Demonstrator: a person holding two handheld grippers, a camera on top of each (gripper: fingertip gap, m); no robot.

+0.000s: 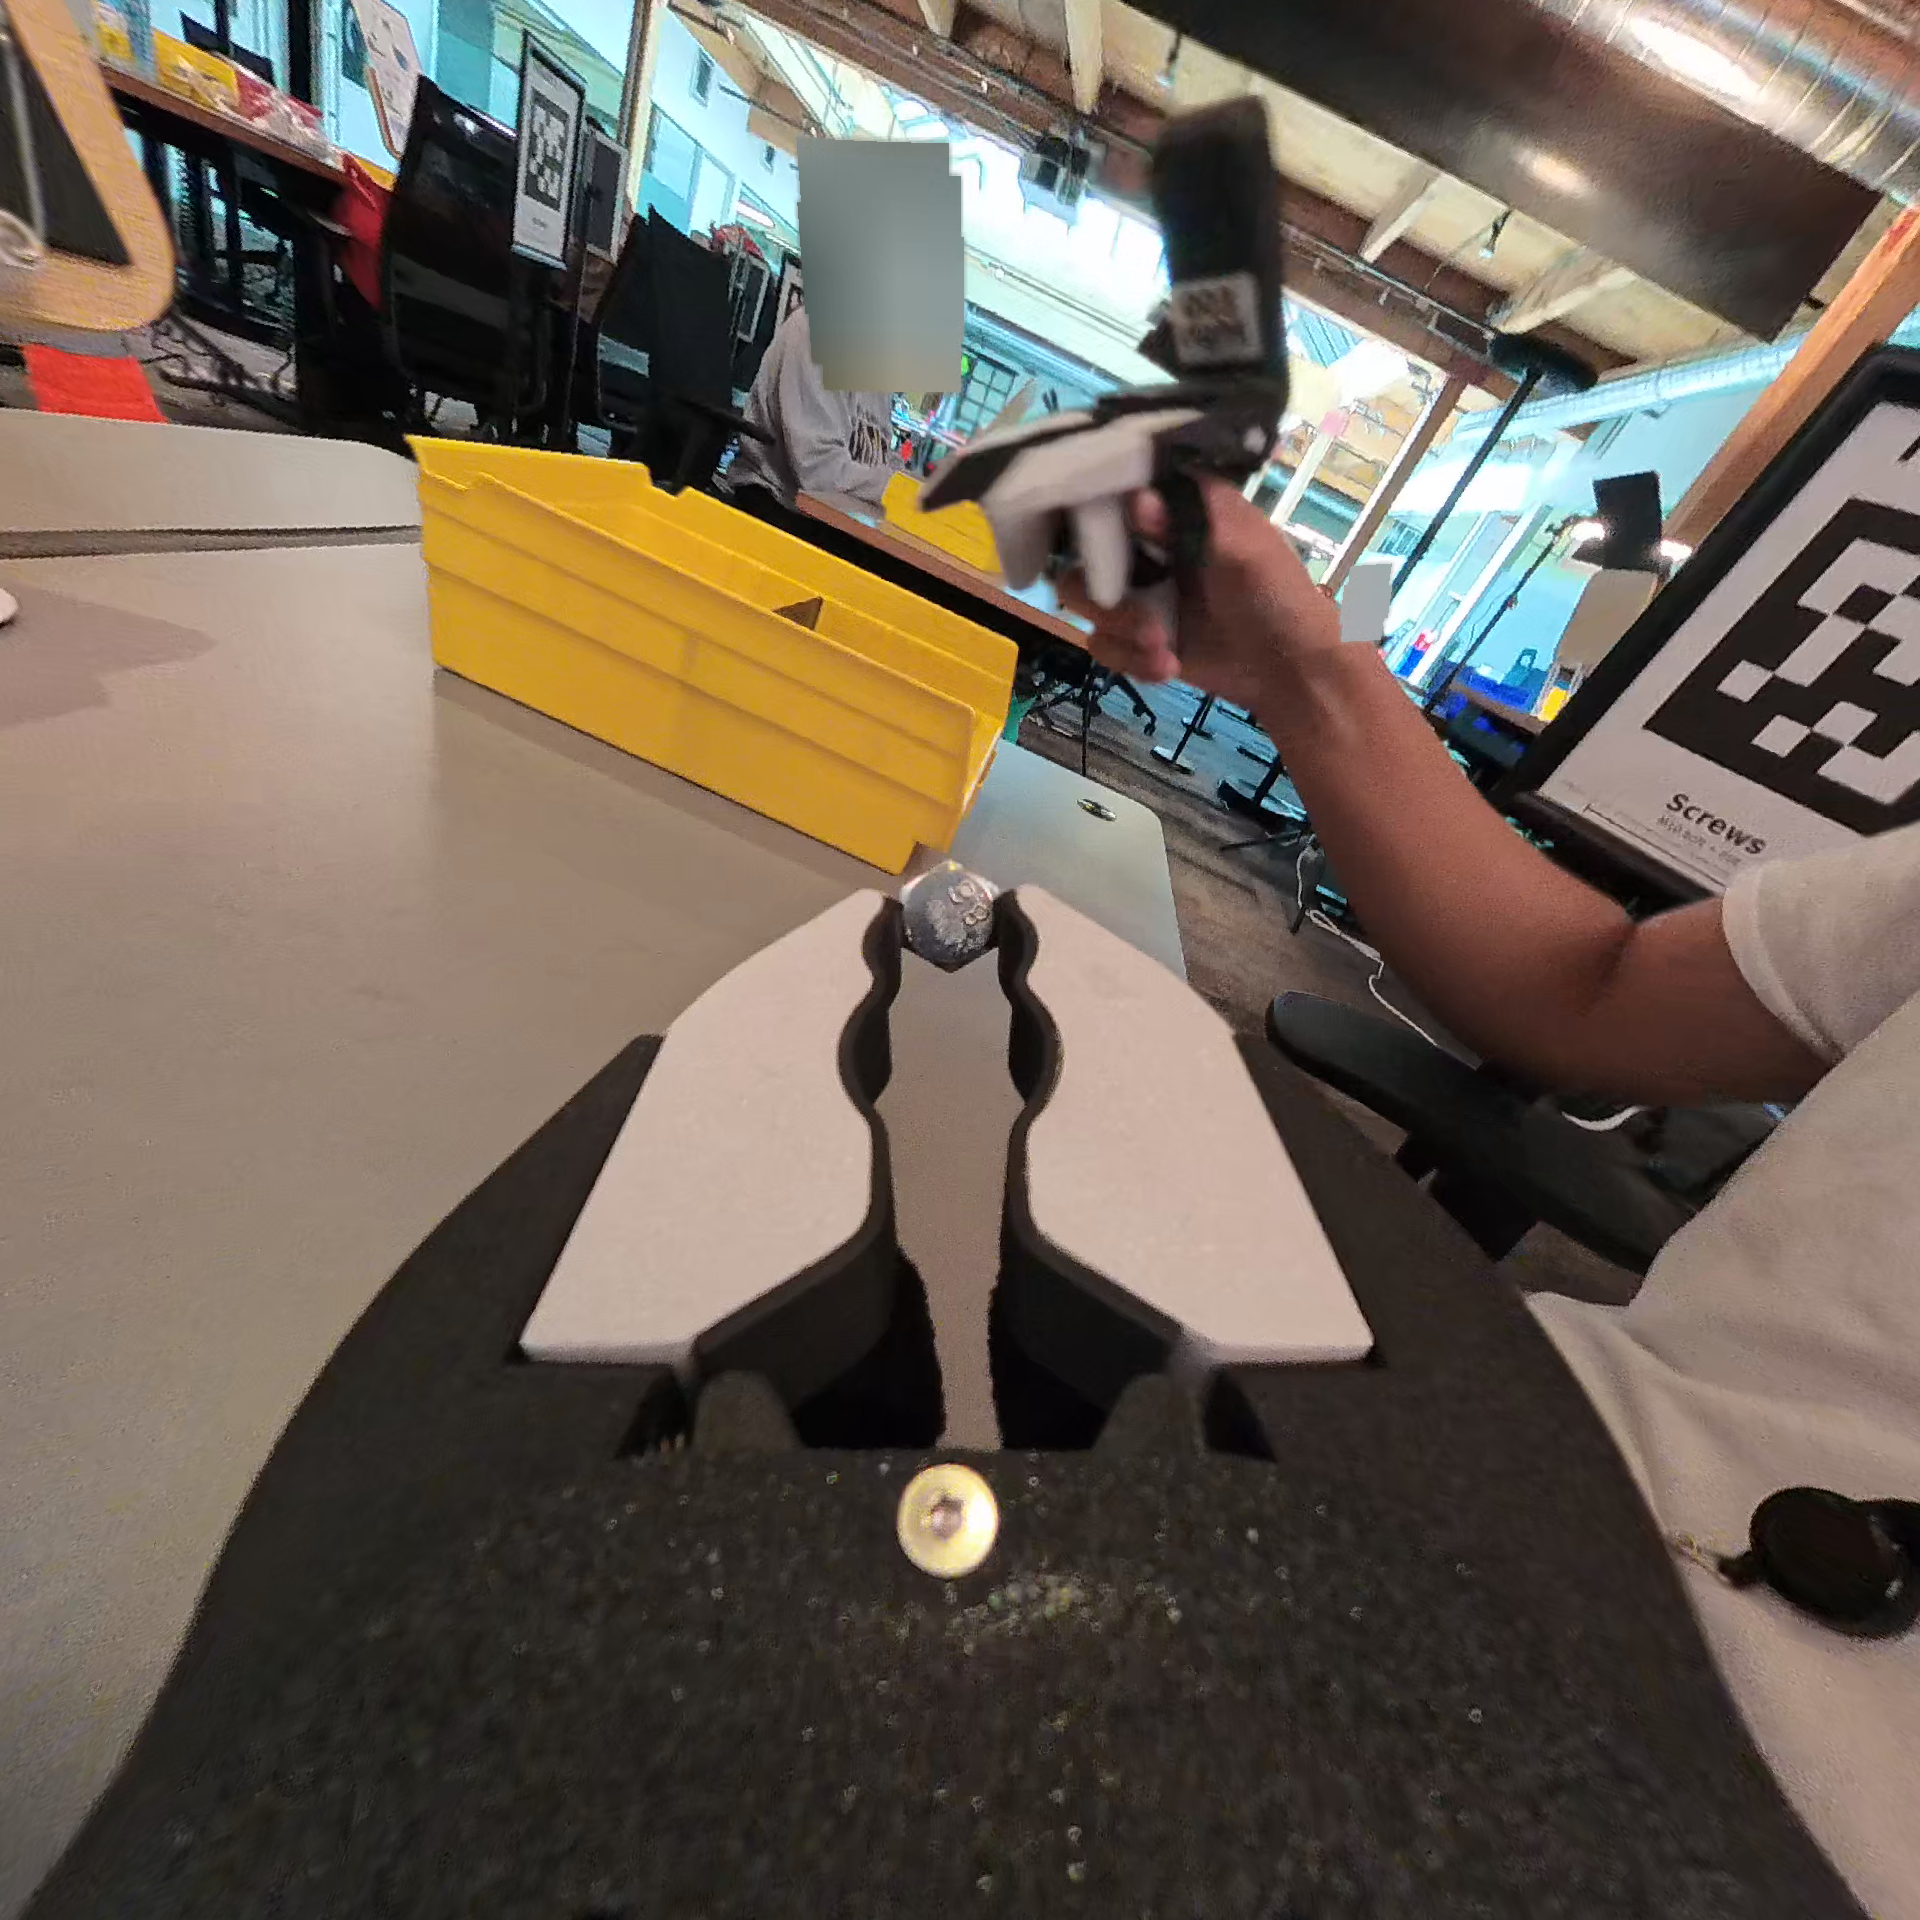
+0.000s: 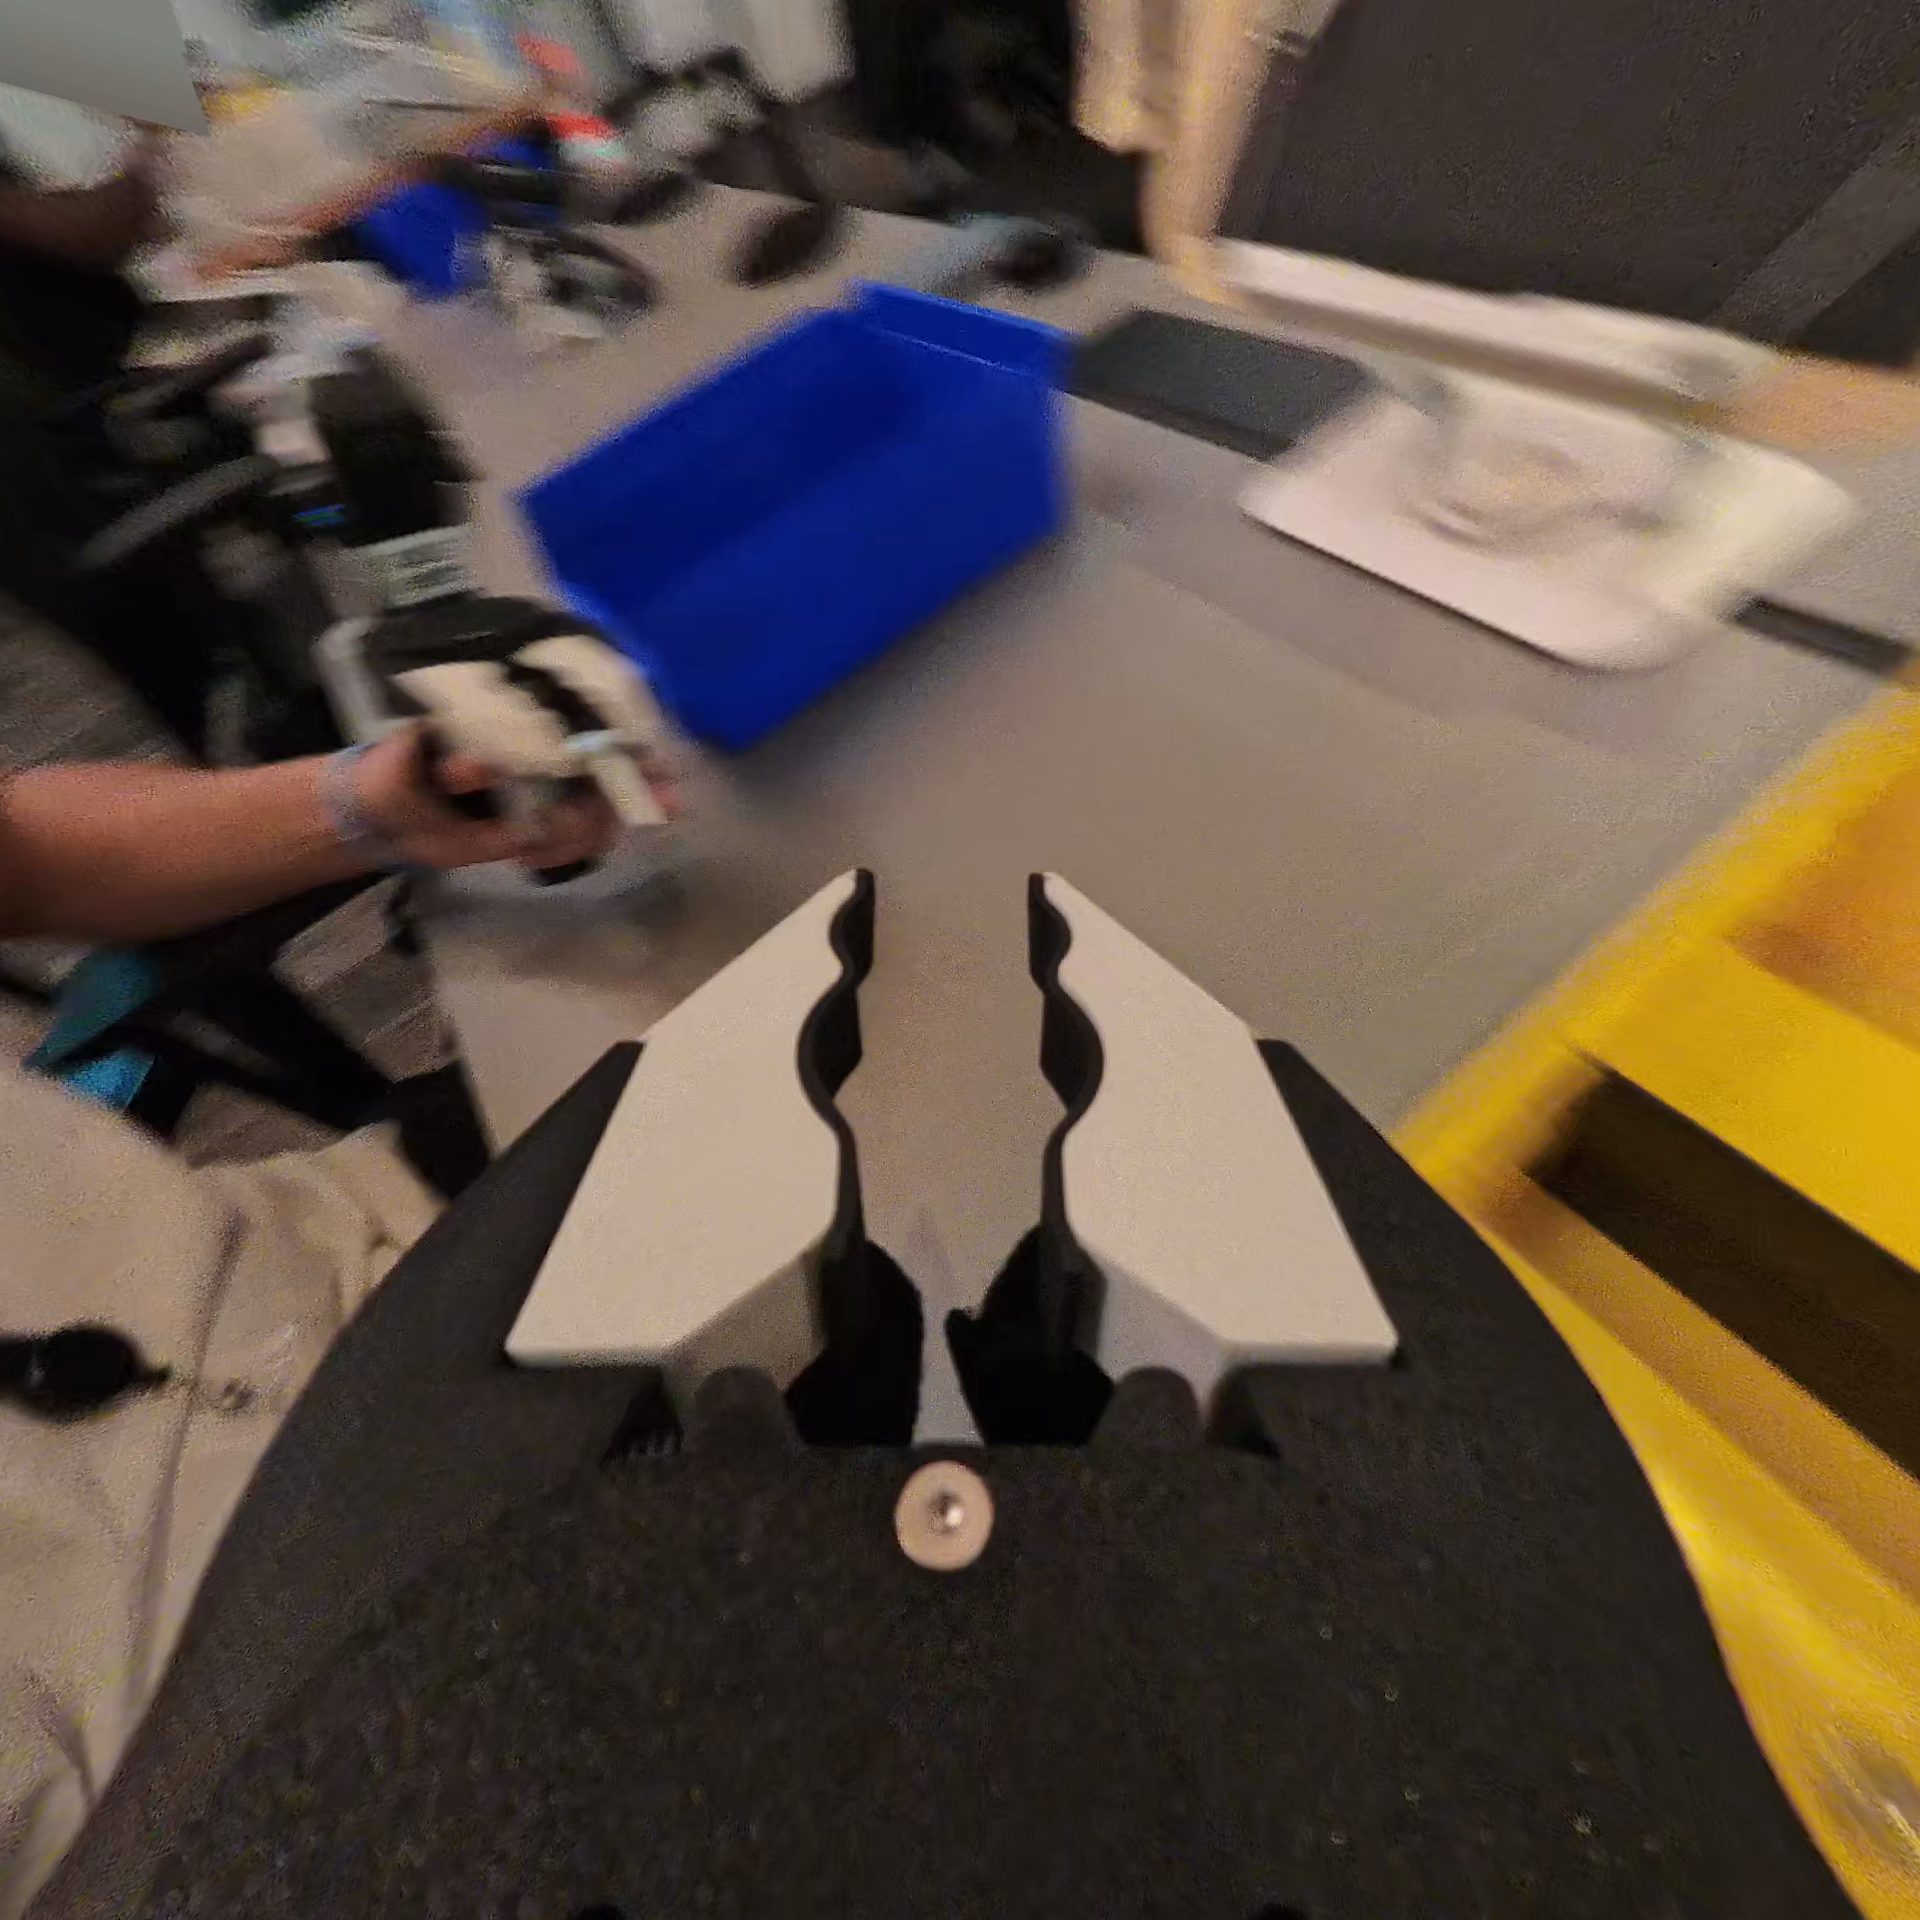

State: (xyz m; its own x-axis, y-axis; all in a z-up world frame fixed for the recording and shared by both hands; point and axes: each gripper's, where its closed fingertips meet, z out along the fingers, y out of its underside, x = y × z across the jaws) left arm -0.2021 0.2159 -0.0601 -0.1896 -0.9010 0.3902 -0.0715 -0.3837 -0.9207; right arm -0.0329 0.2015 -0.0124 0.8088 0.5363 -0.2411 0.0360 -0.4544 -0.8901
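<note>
Grey tabletop (image 1: pixel 260 935) carries a yellow bin (image 1: pixel 707 665). Just short of that bin, the left gripper (image 1: pixel 948 925) pinches a silvery hex-headed bolt (image 1: pixel 948 920) at its fingertips. Beside the bin, the right gripper (image 2: pixel 951 883) hangs spread, empty.

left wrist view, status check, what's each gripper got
Left gripper shut on silver bolt, beside yellow bin. Right gripper open, empty, over grey table. Blue bin ahead.

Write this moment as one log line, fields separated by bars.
left gripper: shut on hex bolt | right gripper: open, empty, above grey table | nearby: yellow bin, blue bin
</note>
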